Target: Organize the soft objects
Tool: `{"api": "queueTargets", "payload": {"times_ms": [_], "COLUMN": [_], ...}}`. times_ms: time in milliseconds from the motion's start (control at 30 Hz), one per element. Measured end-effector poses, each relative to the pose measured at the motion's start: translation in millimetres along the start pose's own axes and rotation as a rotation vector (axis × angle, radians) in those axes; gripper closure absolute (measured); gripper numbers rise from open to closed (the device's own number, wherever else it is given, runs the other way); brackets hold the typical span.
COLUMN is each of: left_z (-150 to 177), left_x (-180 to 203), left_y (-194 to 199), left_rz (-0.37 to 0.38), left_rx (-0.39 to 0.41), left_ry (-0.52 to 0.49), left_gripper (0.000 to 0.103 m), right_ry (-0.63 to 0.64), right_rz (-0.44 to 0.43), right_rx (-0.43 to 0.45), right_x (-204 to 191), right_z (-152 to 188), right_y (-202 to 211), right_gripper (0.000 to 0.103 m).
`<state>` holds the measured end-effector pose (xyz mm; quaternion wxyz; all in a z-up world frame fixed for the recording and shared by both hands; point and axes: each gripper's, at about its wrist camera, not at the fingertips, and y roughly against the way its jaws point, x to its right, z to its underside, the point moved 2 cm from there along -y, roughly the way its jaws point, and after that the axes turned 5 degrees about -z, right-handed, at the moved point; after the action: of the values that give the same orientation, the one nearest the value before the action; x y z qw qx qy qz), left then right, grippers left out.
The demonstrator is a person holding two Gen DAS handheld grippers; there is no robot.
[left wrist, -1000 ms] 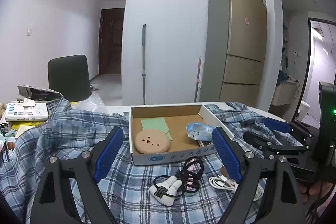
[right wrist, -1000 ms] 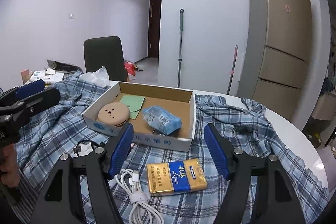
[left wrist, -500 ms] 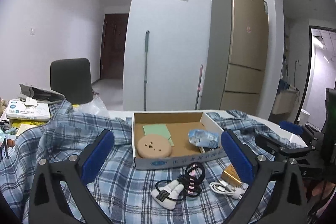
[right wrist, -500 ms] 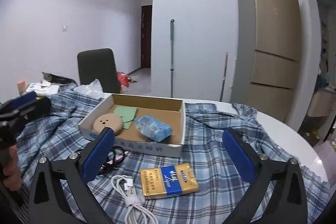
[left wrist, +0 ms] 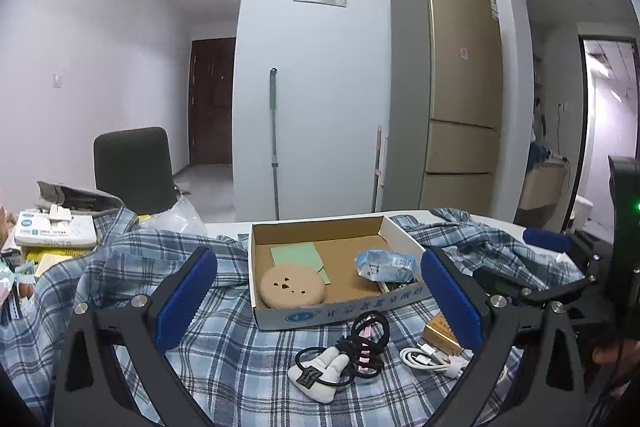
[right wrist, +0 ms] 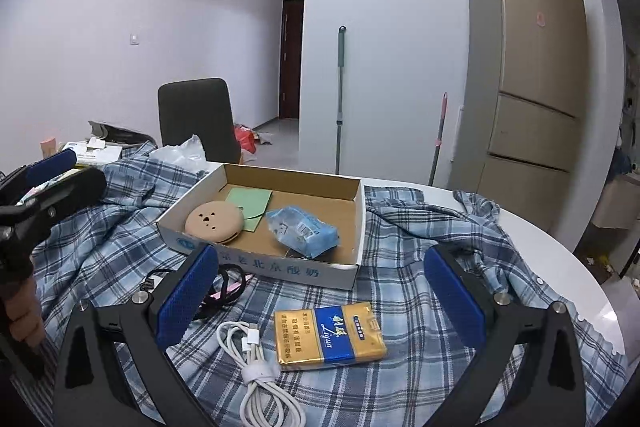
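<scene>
**Operator:** Both pairs of jaws stand wider than a second ago, and both views have tipped up a little, showing more ceiling. My left gripper (left wrist: 320, 295) is released, nothing between its blue pads. My right gripper (right wrist: 320, 291) is likewise spread and empty.

**Listener:** Where are the soft things?

**Operator:** In the left view, a cardboard box (left wrist: 332, 315) sits mid-frame on a blue checked shirt (left wrist: 232, 347) that covers the table. Inside it lie a round tan pad (left wrist: 292, 286) at lower left, a green card (left wrist: 298, 255) behind, and a blue packet (left wrist: 384, 264) at right. Below the box, on the shirt, lie a white pouch tangled with black hair ties (left wrist: 340, 367) and a white cable (left wrist: 432, 361). In the right view, a gold and blue packet (right wrist: 330, 335) lies at lower centre beside the cable.
</scene>
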<state>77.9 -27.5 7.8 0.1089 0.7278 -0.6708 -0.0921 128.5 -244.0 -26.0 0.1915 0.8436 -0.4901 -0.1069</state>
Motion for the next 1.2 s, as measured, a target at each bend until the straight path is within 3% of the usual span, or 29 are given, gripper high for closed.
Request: {"api": "queueTargets", "payload": {"times_ms": [367,767,1200], "left_z": [0,1,4], "left_x": [-4,2,7], "left_y": [0,-3,-1], "left_rz": [0.009,-0.017,0.016], "left_rx": [0.000,-0.013,0.000], "left_ry": [0.010,-0.021,-0.034], "left_gripper": [0.000,0.000,0.000], "right_ry": [0.041,0.043,0.034], "right_rz": [0.041,0.028,0.031], "right_rx": [0.001,0.008,0.005], "right_x": [-9,-9,-8], "right_z": [2,1,2], "right_y": [-2,0,1], "right_gripper": [0.000,0.001,0.001]}}
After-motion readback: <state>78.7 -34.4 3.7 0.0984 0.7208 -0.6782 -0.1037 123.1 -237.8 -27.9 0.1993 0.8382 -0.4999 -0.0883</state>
